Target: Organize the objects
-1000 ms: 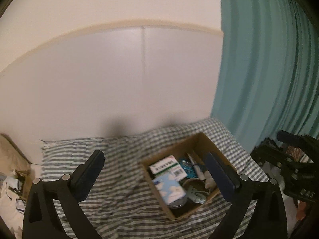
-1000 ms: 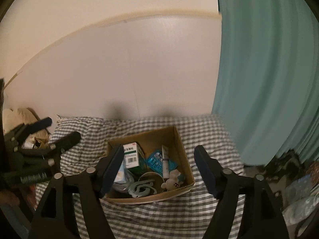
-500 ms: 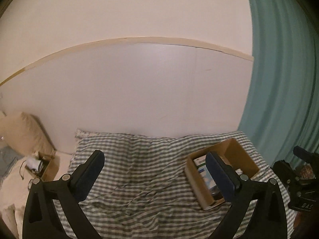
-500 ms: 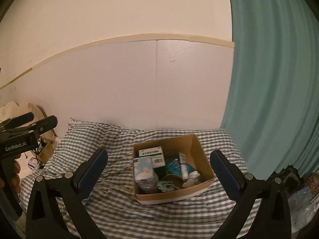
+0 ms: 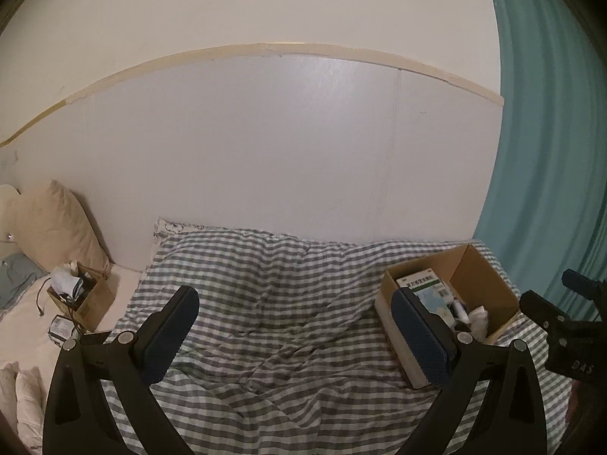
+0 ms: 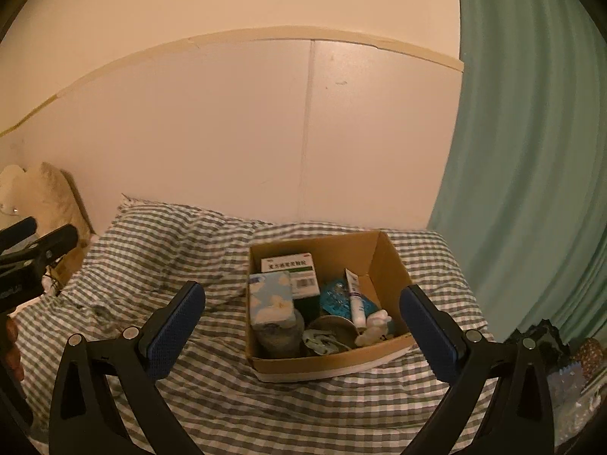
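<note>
Contents, brown open-topped cardboard box (image 6: 326, 356) on grey-and-white checked bedspread (image 6: 159, 265): white-and-green medicine carton (image 6: 290, 271), pale blue cloud-print tissue pack (image 6: 271, 299), white tube (image 6: 354, 295), small sundries. Left tool (image 5: 294, 331) and right tool (image 6: 303, 331): fingers spread, empty, hovering short of the box. Stage undetermined: filling finished, or sorting ahead.

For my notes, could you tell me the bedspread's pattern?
Grey-and-white checks on the bedspread, clearest in the left wrist view.

Dim, warm-tinted; fisheye-warped, dark-vignetted edges
</note>
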Action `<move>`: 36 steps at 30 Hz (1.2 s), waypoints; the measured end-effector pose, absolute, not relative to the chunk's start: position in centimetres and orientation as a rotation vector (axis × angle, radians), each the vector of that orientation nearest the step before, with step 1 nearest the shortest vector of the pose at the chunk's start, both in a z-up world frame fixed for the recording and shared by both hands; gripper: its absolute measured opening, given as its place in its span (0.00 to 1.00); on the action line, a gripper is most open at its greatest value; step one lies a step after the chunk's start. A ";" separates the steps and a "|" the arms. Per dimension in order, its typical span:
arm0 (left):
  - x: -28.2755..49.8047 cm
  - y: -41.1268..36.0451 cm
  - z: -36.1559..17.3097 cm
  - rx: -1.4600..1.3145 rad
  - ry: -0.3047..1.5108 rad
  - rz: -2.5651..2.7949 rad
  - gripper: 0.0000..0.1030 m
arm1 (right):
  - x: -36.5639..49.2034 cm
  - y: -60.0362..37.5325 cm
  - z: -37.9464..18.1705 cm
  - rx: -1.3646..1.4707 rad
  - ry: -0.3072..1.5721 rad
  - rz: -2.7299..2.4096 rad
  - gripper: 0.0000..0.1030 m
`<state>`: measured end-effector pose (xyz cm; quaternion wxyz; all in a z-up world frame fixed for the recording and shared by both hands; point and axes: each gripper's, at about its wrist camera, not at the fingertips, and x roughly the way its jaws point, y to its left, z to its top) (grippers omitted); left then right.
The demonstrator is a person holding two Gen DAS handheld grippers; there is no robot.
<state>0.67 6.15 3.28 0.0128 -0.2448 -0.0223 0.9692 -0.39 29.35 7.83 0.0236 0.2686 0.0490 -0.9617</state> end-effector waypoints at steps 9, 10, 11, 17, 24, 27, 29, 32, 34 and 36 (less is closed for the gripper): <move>0.8 7.2 2.6 -0.785 -0.007 2.998 1.00 | -0.7 29.3 7.2 0.845 0.153 -2.985 1.00; 0.7 7.3 2.5 -0.791 -0.005 2.996 1.00 | -0.7 29.2 7.2 0.843 0.157 -2.984 1.00; 0.7 7.3 2.3 -0.798 -0.005 2.994 1.00 | -0.6 29.1 7.2 0.839 0.158 -2.988 1.00; 0.6 7.5 2.1 -0.808 0.004 2.987 1.00 | -0.7 29.2 7.1 0.842 0.145 -2.991 1.00; 0.5 7.6 1.9 -0.820 -0.004 2.977 1.00 | -0.8 29.4 7.0 0.848 0.129 -2.993 1.00; 0.6 7.8 2.0 -0.813 0.009 2.978 1.00 | -0.9 29.3 7.0 0.852 0.132 -2.995 1.00; 0.5 7.8 2.0 -0.815 0.007 2.977 1.00 | -0.9 29.2 6.9 0.856 0.135 -2.991 1.00; 0.5 7.8 2.0 -0.818 -0.001 2.979 1.00 | -0.9 29.0 6.8 0.861 0.142 -2.990 1.00; 0.5 7.7 2.0 -0.817 0.002 2.977 1.00 | -0.9 29.0 6.8 0.862 0.145 -2.990 1.00; 0.5 7.7 2.0 -0.816 0.004 2.978 1.00 | -0.9 29.0 6.7 0.863 0.144 -2.987 1.00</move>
